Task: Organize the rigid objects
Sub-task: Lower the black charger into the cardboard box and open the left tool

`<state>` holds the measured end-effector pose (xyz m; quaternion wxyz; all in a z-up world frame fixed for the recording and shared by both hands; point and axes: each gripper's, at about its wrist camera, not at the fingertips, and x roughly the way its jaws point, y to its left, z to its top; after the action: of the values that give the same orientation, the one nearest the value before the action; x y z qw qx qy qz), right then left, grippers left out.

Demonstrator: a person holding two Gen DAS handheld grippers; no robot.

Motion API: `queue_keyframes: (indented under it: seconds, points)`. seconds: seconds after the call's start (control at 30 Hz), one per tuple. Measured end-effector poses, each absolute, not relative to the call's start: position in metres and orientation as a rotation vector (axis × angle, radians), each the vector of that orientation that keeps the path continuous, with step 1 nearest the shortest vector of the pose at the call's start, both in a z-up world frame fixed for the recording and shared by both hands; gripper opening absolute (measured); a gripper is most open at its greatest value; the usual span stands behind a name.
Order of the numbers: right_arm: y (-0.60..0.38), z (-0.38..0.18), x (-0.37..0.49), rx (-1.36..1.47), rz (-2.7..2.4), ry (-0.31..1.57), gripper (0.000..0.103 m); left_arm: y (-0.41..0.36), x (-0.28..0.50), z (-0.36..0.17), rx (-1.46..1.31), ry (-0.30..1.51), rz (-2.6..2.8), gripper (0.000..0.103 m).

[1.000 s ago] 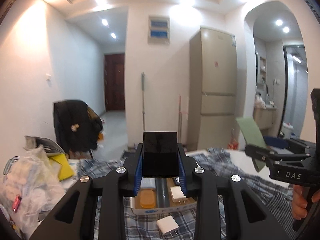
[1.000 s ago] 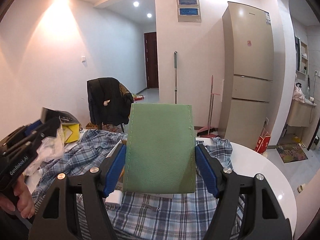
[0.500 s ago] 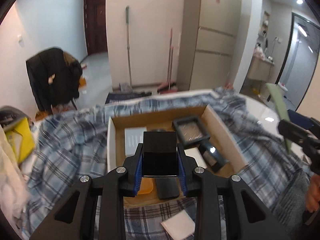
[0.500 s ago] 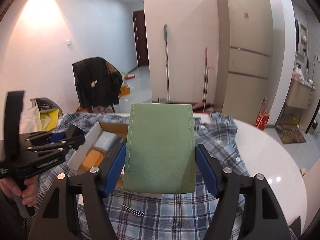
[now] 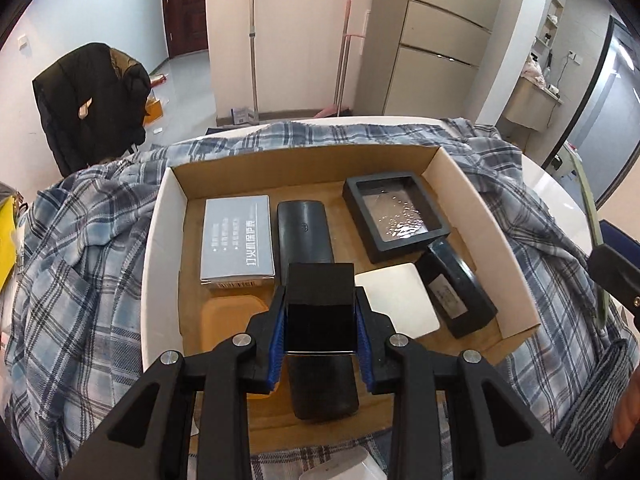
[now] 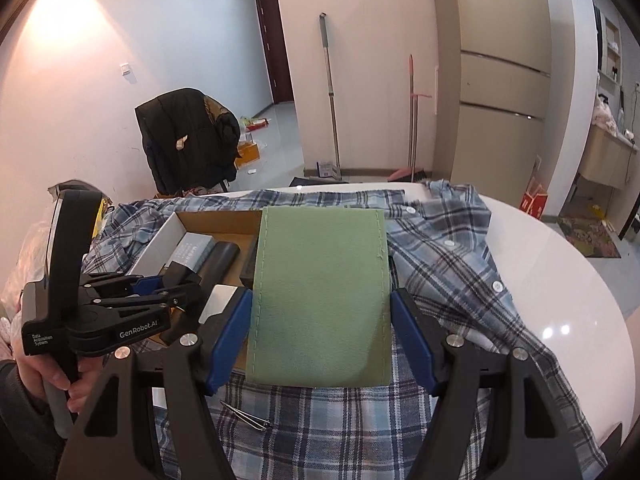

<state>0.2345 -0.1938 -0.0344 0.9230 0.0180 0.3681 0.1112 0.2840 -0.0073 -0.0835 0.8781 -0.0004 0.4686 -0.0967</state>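
The black box is clamped between the blue pads of the left gripper, and it hangs above the near part of the cardboard tray, over a long dark case that lies along the tray's middle. In the tray there is also a grey box with printed text on the left, an orange piece in the near left corner, a white square pad just right of the gripper, a black frame with a clear shiny film in the far right part, and a dark narrow box with a label lying along the right wall. The right gripper is closed on a green cloth pouch (its side seams are visible), holding it by both edges; the pouch stands upright before the camera, to the right of the tray and above the plaid shirt that covers the white round table. In the right wrist view the left gripper is seen from the side, with a hand around its handle. A small metal clip lies on the shirt near the right gripper. Behind the table stand a chair with a black jacket, a mop against the wall and a tall fridge.
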Motion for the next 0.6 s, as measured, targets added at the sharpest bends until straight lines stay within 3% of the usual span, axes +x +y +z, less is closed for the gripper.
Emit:
queue_keyframes:
  seconds: [0.33, 0.4, 0.43, 0.6]
  points:
    - [-0.194, -0.034, 0.234, 0.034, 0.219, 0.762, 0.069, -0.008, 0.286, -0.083, -0.002, 0.961, -0.220, 0.035]
    - [-0.193, -0.032, 0.234, 0.029, 0.213, 0.761, 0.069, -0.003, 0.280, -0.075, -0.031, 0.927, -0.234, 0.058]
    - [-0.192, -0.031, 0.234, 0.025, 0.211, 0.761, 0.069, 0.001, 0.277, -0.069, -0.054, 0.899, -0.245, 0.076]
    - [-0.186, -0.019, 0.231, -0.004, 0.200, 0.744, 0.069, 0.011, 0.266, -0.049, -0.067, 0.823, -0.230, 0.079]
